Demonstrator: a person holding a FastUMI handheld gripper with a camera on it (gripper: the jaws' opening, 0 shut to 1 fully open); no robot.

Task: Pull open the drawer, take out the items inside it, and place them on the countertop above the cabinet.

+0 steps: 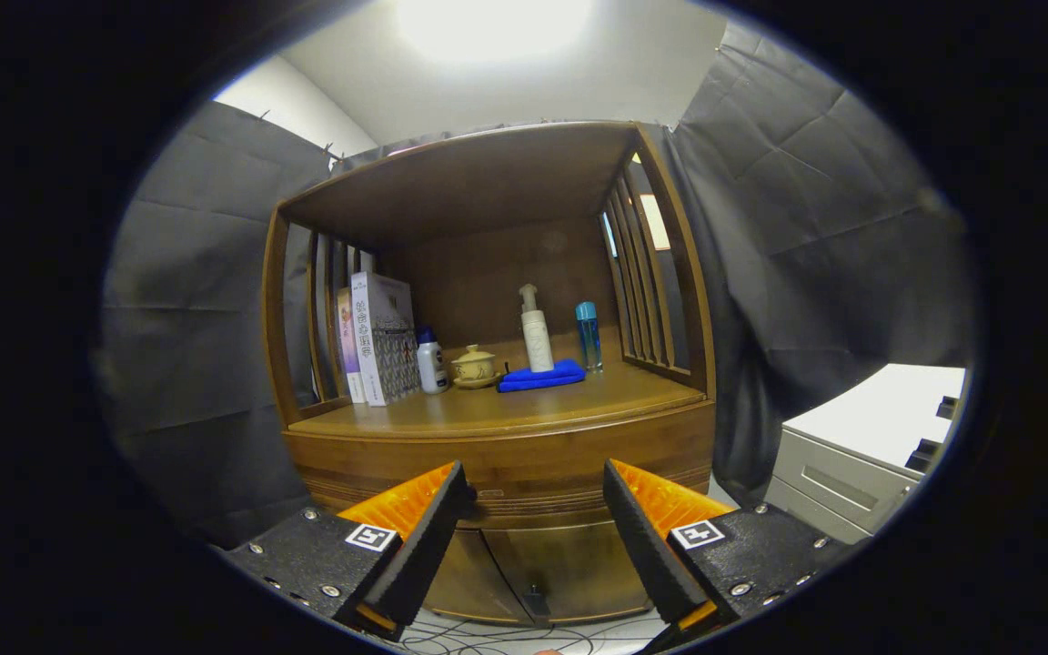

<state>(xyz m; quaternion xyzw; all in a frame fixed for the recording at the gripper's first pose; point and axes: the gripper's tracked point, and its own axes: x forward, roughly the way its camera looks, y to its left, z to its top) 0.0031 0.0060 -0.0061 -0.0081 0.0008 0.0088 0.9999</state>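
claw (538,509) spread, empty, facing closed drawer (501,459)

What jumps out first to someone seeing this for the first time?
A wooden cabinet stands beyond the open gripper, whose fingers are spread in front of its closed drawer. On its countertop, a white pump bottle stands on a blue cloth, books to one side.

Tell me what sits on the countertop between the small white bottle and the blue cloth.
In the gripper view, a lidded yellow cup sits between the small white bottle and the blue cloth. The gripper is open, short of the cabinet.
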